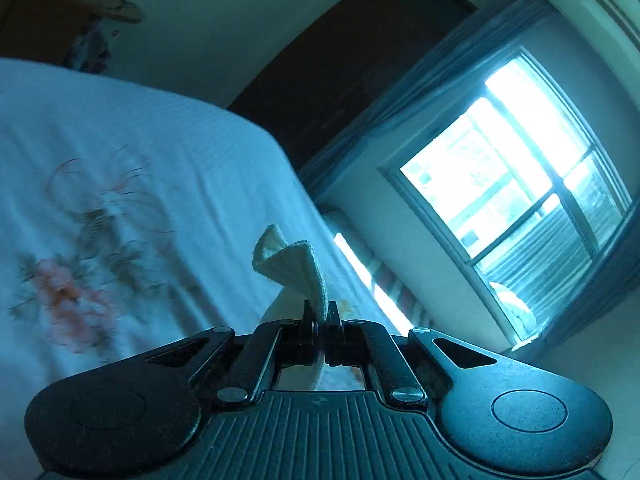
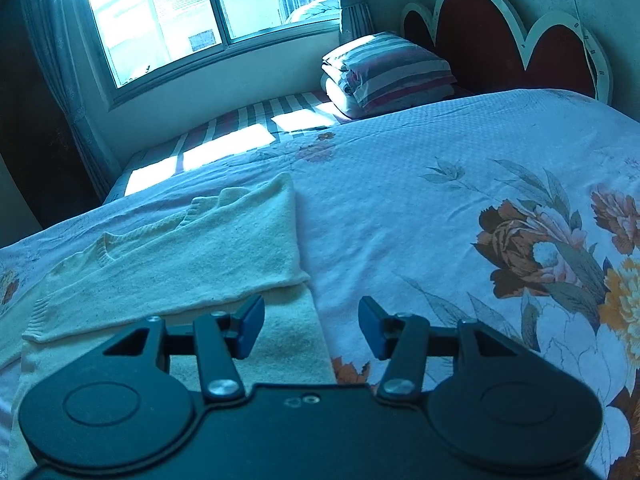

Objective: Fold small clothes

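Note:
A cream knitted sweater (image 2: 192, 252) lies flat on the floral bedspread (image 2: 420, 208), partly folded, one layer over another. My right gripper (image 2: 312, 326) is open and empty, just above the sweater's near right edge. My left gripper (image 1: 322, 320) is shut on a corner of the cream sweater (image 1: 296, 268), which sticks up between the closed jaws, lifted above the bed. The left wrist view is tilted, and the rest of the garment is hidden below the gripper there.
Folded striped bedding (image 2: 384, 72) is stacked at the head of the bed by the red headboard (image 2: 500, 40). A window (image 2: 180, 16) with curtains lies beyond the far bed edge. A dark doorway (image 1: 360, 60) shows in the left wrist view.

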